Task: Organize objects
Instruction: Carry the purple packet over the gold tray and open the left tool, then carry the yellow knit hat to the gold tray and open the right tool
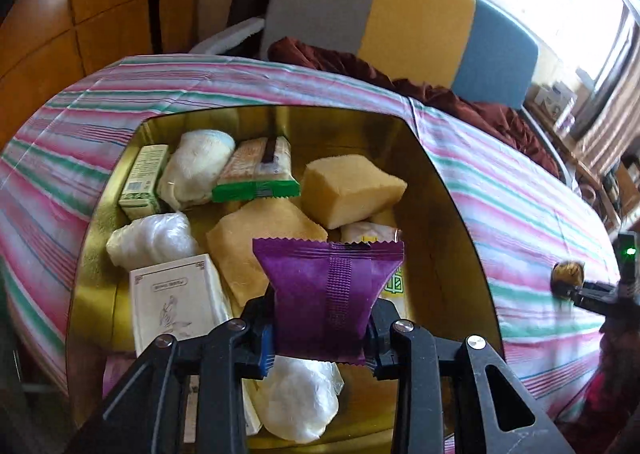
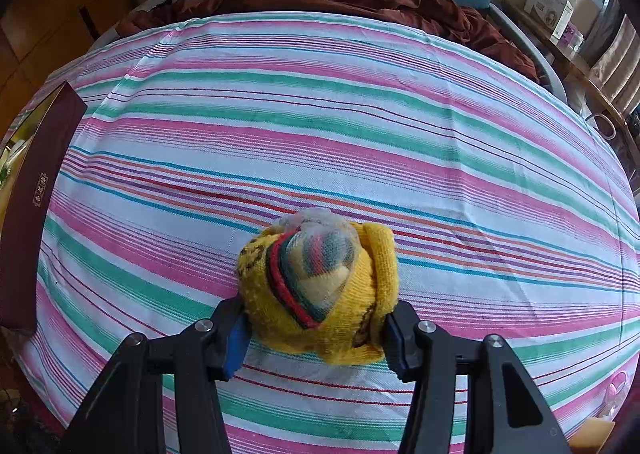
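Hanging over the open gold-lined box (image 1: 448,189), the left gripper (image 1: 320,338) is seen with a purple foil packet (image 1: 326,294) between its fingers; the packet's lower half sits between the two pads, its serrated upper edge and ribbed centre seam stand clear ahead of the fingertips, and its lower serrated edge shows just behind them. The jaws are narrow, and both pads appear pressed on the packet's sides. Beneath the packet, inside the box, a white printed carton (image 1: 176,294), two yellow sponge blocks (image 1: 352,189), a green-ended wrapped bar (image 1: 256,169), a small green carton (image 1: 144,181) and several white plastic-wrapped bundles (image 1: 152,240) are recorded, lying close together on the gold floor. The box rests on a pink, green and white striped cloth (image 2: 360,125). In the right wrist view, the right gripper (image 2: 316,330) is closed on a rolled yellow knitted sock ball (image 2: 320,286) with a red and green striped patch; the ball fills the gap between the fingers, its sides touching both blue pads, its bulk projecting forward past the tips. Whether the ball touches the cloth below cannot be told. The dark red outer wall (image 2: 36,189) of the box is noted at the left edge of that view, well apart from the sock ball. From the left wrist view, the right gripper and its ball are visible at the far right edge, outside the box.
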Available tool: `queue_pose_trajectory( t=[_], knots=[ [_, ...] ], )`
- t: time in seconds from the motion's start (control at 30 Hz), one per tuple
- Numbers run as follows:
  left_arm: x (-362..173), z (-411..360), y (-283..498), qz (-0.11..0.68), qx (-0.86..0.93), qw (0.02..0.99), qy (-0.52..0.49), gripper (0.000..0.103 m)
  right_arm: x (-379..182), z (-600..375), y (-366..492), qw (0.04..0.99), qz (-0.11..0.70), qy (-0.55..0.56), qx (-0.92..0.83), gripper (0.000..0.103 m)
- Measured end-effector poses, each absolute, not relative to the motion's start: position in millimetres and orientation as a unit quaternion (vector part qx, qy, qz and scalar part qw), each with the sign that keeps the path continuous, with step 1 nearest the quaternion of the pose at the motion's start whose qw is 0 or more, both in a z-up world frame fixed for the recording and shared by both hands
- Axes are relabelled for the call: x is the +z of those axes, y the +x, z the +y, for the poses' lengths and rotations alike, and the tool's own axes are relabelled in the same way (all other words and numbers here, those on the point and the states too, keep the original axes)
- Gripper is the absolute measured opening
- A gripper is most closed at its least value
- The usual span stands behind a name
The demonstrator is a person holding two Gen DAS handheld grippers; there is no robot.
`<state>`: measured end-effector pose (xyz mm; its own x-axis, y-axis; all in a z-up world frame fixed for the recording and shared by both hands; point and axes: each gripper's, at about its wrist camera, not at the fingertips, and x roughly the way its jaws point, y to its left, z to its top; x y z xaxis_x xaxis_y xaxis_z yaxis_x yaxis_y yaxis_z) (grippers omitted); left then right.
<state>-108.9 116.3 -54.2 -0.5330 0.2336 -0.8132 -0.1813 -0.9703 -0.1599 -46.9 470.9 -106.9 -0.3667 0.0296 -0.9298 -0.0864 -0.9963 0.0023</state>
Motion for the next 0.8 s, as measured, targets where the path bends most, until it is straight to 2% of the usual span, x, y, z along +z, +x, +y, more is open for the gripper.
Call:
queue_pose_trajectory(
  t=[0.17, 0.23, 0.27, 0.6, 0.8],
  knots=[
    [-63.4, 116.2, -110.0, -0.028, 0.873, 0.107, -0.474, 0.039, -105.5, 470.1, -45.3, 0.035, 0.026, -0.562, 0.826, 0.055],
    [-62.4, 115.5, -106.8, -0.022, 0.879, 0.108, -0.465, 0.056, -105.8, 471.2, -46.2, 0.034, 0.026, -0.561, 0.826, 0.055],
    [-61.6, 113.7, -104.9, -0.025, 0.881, 0.109, -0.460, 0.058, -105.6, 470.8, -45.9, 0.035, 0.026, -0.561, 0.826, 0.055],
    [-32.6, 98.9, -81.5, -0.020, 0.908, 0.101, -0.407, 0.058, -102.2, 466.1, -42.7, 0.038, 0.018, -0.561, 0.827, 0.055],
    [-12.0, 85.9, -69.7, -0.016, 0.921, 0.085, -0.380, 0.062, -102.8, 463.5, -46.4, 0.042, 0.010, -0.561, 0.826, 0.055]
  ],
)
